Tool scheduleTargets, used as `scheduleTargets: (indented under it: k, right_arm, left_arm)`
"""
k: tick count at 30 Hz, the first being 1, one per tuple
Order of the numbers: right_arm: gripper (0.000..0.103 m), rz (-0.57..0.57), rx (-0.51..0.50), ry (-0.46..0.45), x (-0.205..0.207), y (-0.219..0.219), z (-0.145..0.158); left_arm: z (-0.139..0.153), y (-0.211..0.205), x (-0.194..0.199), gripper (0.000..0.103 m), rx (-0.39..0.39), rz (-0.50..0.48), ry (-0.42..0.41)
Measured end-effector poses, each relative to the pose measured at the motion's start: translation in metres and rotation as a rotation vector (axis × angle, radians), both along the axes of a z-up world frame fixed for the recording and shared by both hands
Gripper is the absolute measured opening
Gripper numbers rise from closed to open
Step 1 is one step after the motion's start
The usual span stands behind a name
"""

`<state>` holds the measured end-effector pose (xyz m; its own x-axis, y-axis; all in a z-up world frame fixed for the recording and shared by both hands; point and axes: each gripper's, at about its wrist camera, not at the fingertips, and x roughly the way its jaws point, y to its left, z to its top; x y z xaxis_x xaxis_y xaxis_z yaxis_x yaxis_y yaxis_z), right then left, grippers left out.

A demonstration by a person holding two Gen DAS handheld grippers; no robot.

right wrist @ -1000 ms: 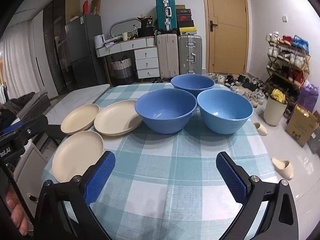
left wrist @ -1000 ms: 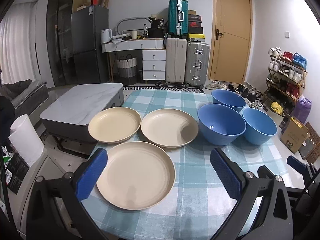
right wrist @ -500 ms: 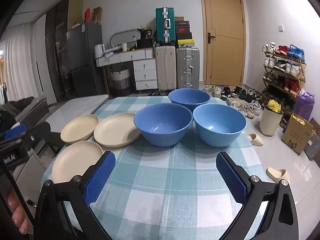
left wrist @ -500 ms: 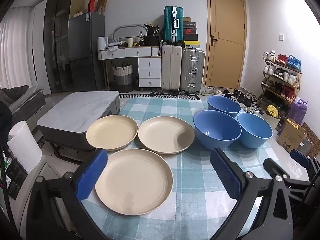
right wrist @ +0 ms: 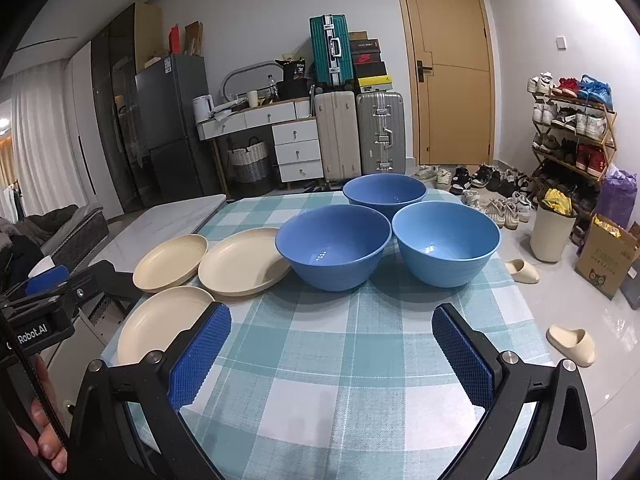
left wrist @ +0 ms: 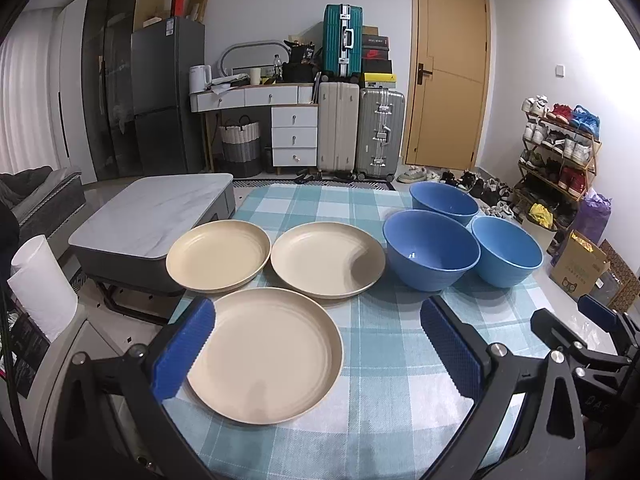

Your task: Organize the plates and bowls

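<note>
Three cream plates lie on the checked tablecloth (left wrist: 384, 344): a near plate (left wrist: 264, 354), a back left plate (left wrist: 218, 254) and a middle plate (left wrist: 326, 258). To their right stand three blue bowls: a front bowl (left wrist: 430, 248), a right bowl (left wrist: 506, 250) and a far bowl (left wrist: 444, 202). My left gripper (left wrist: 316, 344) is open over the near plate, holding nothing. My right gripper (right wrist: 330, 354) is open above bare cloth in front of the front bowl (right wrist: 334, 246) and the right bowl (right wrist: 446, 248).
A low marble-topped table (left wrist: 156, 212) stands left of the dining table. A white paper roll (left wrist: 40, 284) is at the left edge. Suitcases (left wrist: 360, 132), drawers, a shoe rack (left wrist: 560, 148) and a bin (right wrist: 552, 232) line the room behind. Slippers (right wrist: 570, 344) lie on the floor at right.
Both views have tilted up slightly, so the plates and bowls sit a little lower in the frames. Both grippers stay open and nothing on the table has moved.
</note>
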<state>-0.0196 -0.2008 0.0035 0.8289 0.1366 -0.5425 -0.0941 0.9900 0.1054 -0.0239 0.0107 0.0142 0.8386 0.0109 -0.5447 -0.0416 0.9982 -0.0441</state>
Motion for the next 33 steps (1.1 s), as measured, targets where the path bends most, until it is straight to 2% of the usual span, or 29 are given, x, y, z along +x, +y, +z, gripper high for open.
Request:
scheduleTargets:
  k: [18, 23, 27, 33]
  right_arm:
    - [0.103, 0.034, -0.036, -0.001, 0.01, 0.002, 0.009]
    - [0.103, 0.093, -0.073, -0.002, 0.015, 0.016, 0.02]
    - [0.103, 0.175, -0.145, -0.058, 0.017, 0.037, 0.044]
    - [0.103, 0.296, -0.105, -0.073, 0.041, 0.066, 0.074]
  left_arm:
    - [0.001, 0.023, 0.013, 0.103, -0.02, 0.035, 0.02]
    - [0.003, 0.036, 0.019, 0.103, -0.01, 0.054, 0.027]
    - [0.006, 0.055, 0.027, 0.103, -0.025, 0.083, 0.027]
    - [0.005, 0.086, 0.047, 0.103, -0.072, 0.104, 0.056]
